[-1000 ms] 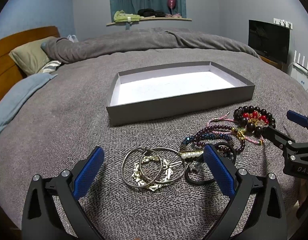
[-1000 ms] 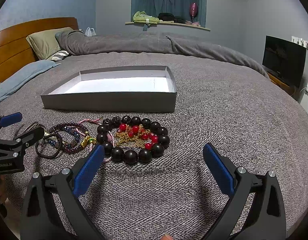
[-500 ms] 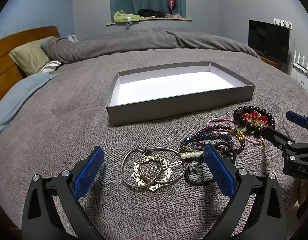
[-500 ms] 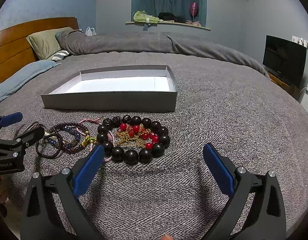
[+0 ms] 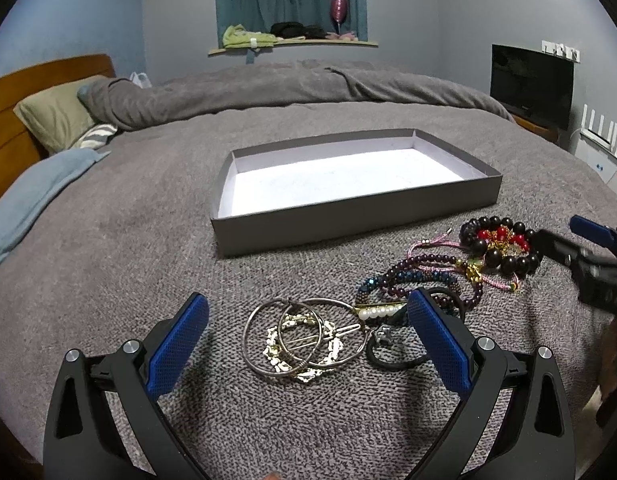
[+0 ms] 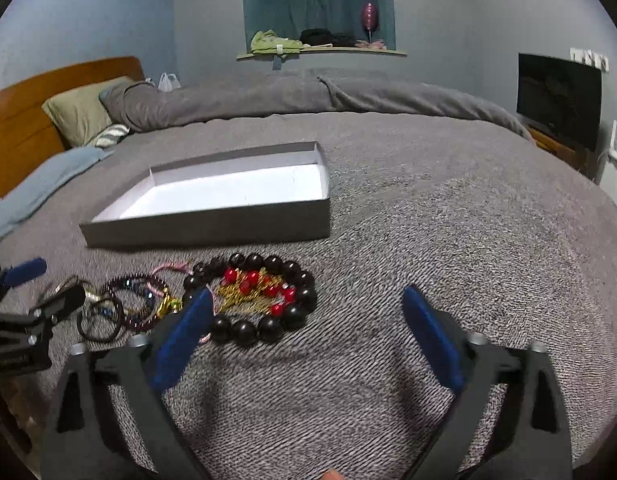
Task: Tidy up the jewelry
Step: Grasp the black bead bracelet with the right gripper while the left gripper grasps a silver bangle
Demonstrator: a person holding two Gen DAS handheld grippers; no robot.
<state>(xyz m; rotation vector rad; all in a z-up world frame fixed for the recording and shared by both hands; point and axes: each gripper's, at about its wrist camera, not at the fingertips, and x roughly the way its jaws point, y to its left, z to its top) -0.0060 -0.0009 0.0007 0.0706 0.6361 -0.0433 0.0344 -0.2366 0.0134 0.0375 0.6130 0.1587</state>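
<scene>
We hold our left gripper low and pitched downward, its two black arms spreading out from the bottom of its own view, the blue pads well apart and pressing on nothing. Our right gripper is angled down in the same way and its jaws have just been closing a little (still wide, with nothing pinched between the pads). Each gripper shows at the edge of the other's view: the right gripper's dark body and blue tip enter from the right in the left wrist view, and the left gripper reaches in from the left.
</scene>
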